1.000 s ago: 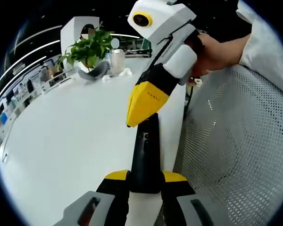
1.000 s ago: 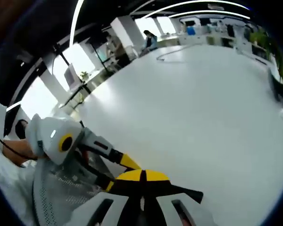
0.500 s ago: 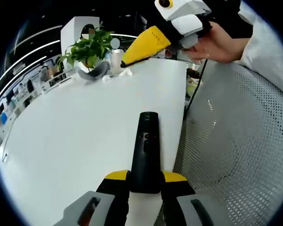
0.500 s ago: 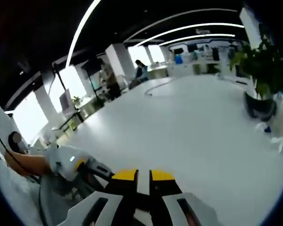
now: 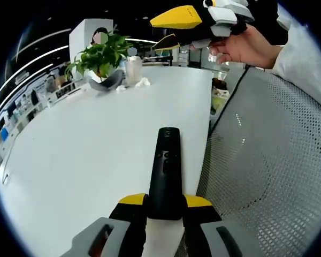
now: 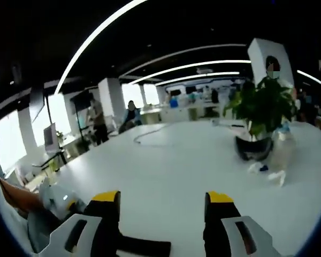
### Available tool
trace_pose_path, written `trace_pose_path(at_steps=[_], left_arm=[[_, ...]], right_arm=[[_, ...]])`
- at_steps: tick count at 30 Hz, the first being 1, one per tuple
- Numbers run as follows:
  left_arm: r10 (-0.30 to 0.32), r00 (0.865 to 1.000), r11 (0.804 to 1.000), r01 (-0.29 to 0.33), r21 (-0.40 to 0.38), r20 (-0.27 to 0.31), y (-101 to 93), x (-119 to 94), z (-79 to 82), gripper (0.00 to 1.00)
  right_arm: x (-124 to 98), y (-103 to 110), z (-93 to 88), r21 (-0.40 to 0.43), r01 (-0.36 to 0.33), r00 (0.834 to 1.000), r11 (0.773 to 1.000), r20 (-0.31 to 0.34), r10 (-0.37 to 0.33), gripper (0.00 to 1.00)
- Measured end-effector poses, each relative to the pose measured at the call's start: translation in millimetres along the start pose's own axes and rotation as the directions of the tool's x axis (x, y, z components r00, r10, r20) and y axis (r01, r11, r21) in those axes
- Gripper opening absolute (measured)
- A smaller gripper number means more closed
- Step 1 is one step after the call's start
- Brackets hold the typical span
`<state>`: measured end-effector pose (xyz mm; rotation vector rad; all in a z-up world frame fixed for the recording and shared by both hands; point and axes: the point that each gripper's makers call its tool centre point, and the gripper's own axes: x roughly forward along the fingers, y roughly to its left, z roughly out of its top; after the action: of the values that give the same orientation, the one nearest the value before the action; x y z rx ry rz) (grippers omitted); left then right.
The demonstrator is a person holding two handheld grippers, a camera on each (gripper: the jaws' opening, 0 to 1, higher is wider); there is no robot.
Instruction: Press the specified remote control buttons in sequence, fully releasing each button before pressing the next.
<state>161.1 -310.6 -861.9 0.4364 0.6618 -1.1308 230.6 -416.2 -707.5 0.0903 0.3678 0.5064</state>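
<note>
While my left gripper [image 5: 165,206] clamps the near end of the black remote control [image 5: 166,171] above the white table [image 5: 85,144], my right gripper [image 6: 163,201] is raised over it with jaws wide apart. Its yellow tips also appear at the top of the left gripper view [image 5: 174,29]. A potted plant [image 6: 261,115] stands far on the table, maybe beside a cup

The remote control [image 5: 165,174] was a slim black bar, lying flat on the white table [image 5: 85,144] near its edge, its far end rounded. Small buttons (one reddish) sat on its upper face. Its near end was clamped between the left gripper [image 5: 165,206]'s yellow-tipped jaws.
</note>
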Motion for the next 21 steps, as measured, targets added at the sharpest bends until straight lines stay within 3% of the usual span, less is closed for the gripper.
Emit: trace_pose_path(at_steps=[4,10,21], left_arm=[[0.0,1.0,1.0,0.0,0.0,0.0,0.2,0,0.3,0.25],[0.0,1.0,1.0,0.0,0.0,0.0,0.3,0,0.4,0.25],[0.001,1.0,1.0,-0.001,-0.002,0.001,0.1,0,1.1,0.25]], right_arm=[[7,-5,-3.4,-0.034,0.029,1.0,0.999,-0.008,-0.029,0.72],[7,7,-3.5,-0.123,0.007,1.0,0.992,-0.011,-0.008,0.77],[-6,-12,10.9,-0.102,0.087,0.995,0.991,0.055,-0.082,0.98]])
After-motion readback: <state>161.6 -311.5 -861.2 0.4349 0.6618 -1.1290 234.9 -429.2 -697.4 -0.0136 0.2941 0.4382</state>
